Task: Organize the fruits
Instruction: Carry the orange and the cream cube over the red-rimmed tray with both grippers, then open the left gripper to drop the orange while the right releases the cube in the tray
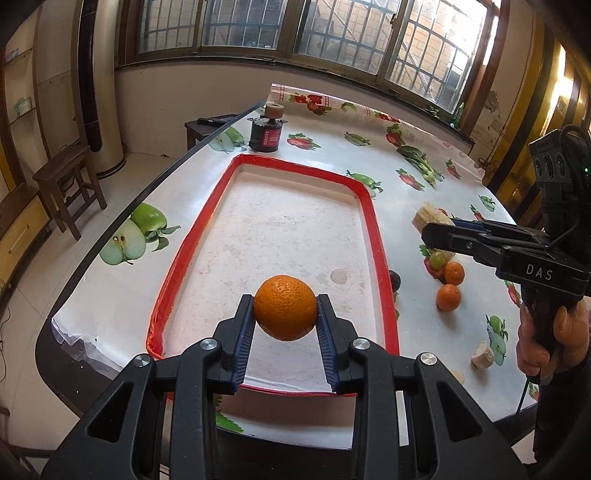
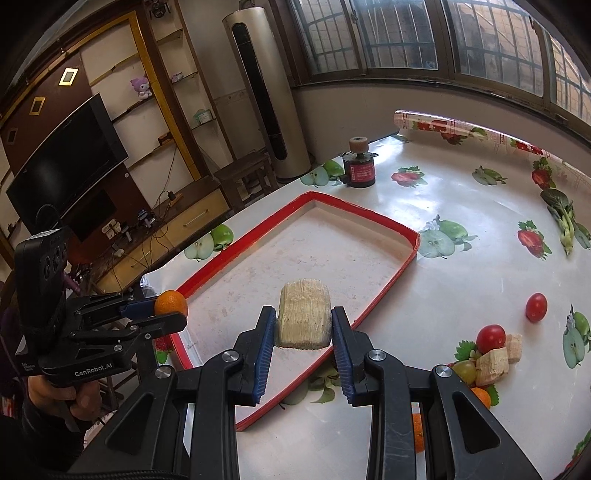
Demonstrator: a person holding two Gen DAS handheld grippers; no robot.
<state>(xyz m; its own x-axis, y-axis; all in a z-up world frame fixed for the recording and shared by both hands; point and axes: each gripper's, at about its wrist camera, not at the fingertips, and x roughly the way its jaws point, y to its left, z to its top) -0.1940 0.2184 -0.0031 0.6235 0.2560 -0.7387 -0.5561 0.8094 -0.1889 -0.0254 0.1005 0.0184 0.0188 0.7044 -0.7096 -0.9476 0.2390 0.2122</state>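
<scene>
An orange point(image 1: 285, 307) is clamped between the pads of the left gripper point(image 1: 285, 314) above the red-rimmed tray point(image 1: 370, 206); a pale fibrous chunk point(image 2: 304, 315) is pinched by the right gripper point(image 2: 303, 325) over the tray's near edge; other fruits point(image 1: 448, 286) are left on the tablecloth point(image 1: 424, 332) beside it.

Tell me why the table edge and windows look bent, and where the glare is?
Left wrist view: the wide lens bows the table edge and the window frames; daylight washes out the upper right corner. Right wrist view: same bending, corners go black, and window light glares on the shiny tablecloth. The held orange stays sharp.
</scene>
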